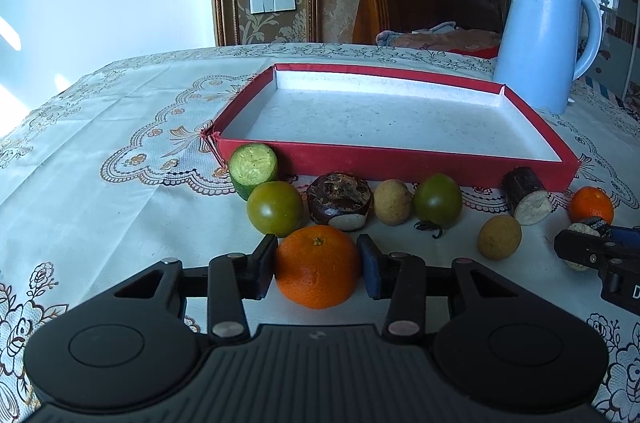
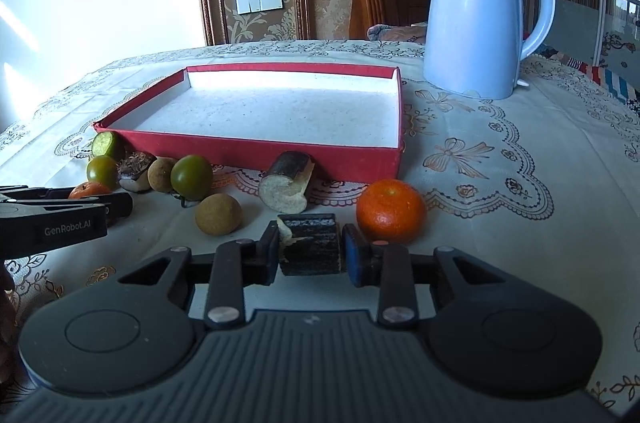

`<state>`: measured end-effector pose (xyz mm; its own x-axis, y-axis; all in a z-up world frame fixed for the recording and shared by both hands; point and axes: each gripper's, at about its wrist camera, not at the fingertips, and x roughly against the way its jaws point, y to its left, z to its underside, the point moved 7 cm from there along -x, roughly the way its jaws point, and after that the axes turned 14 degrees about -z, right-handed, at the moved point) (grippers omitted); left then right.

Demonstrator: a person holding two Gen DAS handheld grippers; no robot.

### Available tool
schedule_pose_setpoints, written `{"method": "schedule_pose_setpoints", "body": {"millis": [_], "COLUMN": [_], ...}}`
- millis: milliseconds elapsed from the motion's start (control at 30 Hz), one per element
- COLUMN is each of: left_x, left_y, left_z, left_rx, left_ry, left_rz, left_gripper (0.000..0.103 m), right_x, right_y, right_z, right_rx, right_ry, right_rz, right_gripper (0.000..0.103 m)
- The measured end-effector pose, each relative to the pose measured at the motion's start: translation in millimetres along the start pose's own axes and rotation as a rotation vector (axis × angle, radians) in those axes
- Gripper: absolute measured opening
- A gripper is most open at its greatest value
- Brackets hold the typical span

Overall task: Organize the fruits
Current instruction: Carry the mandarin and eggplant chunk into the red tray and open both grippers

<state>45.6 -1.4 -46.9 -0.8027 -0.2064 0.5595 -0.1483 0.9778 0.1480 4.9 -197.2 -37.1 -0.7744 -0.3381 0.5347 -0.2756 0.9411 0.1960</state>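
On the tabletop (image 1: 120,127), fruit lay before the empty red tray (image 1: 392,159). The left gripper (image 1: 318,265) clamped an orange (image 1: 318,265); the right gripper (image 2: 310,251) clamped a dark cut piece (image 2: 310,247). Both grasps looked made; next, lifting over the tray's near wall.

My right gripper (image 2: 309,252) is clamped on a dark sugarcane piece (image 2: 310,247) resting on the tablecloth (image 2: 500,203). Just beyond it to the right sits an orange (image 2: 390,210), near the red tray's (image 2: 256,153) front right corner. My left gripper (image 2: 120,204) shows at the left edge.
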Motion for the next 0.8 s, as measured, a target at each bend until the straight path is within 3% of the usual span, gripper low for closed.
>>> {"method": "schedule_pose_setpoints", "body": {"millis": [467, 800], "left_x": [4.6, -3.1], "left_y": [3.9, -3.8], "left_z": [-18.7, -55.5], "left_rx": [0.023, 0.007], "left_ry": [-0.038, -0.119], "left_rz": [-0.036, -0.078], "left_gripper": [0.042, 0.042], "right_x": [4.7, 6.5], "right_y": [10.6, 14.8], "right_z": [-6.7, -20.2], "right_rx": [0.014, 0.037], "right_ry": [-0.049, -0.074], "right_rz": [0.002, -0.013], "right_gripper": [0.031, 0.031]}}
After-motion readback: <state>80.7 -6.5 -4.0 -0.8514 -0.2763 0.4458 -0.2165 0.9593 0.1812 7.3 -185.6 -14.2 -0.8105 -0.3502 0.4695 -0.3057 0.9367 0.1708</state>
